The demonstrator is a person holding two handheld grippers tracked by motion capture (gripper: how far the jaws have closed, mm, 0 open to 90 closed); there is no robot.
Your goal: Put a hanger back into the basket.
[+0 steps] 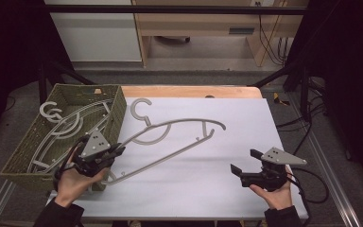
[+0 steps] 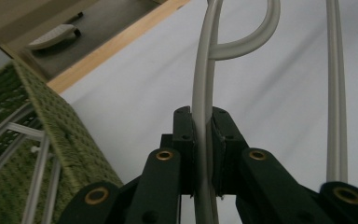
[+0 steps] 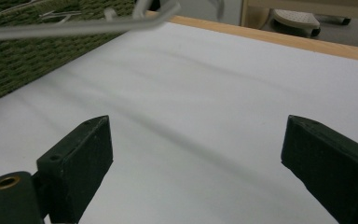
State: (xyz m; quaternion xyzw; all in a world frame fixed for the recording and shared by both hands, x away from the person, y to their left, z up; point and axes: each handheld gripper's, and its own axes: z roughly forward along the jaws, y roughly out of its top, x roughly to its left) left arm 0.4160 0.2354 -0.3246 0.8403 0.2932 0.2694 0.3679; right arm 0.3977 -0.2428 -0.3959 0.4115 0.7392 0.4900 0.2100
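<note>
The left gripper (image 1: 118, 150) sits near the desk's (image 1: 227, 189) front left corner, just beside the basket (image 1: 118, 111), its jaws pressed onto the upper arm of a grey hanger (image 1: 179, 124). In the left gripper view the hanger's arm (image 2: 203, 116) runs straight up between the two black jaws, which pinch it from both sides. The hanger stretches from that grip toward the middle of the white-covered desk, its hook (image 1: 141, 108) lying close to the basket's right wall near the far edge. More hangers (image 1: 59, 120) lie inside the basket, with two hooks reaching over its left rim. The right gripper (image 1: 246, 162) is near the front right corner, well apart from the hanger, its jaws spread wide with nothing between them.
</note>
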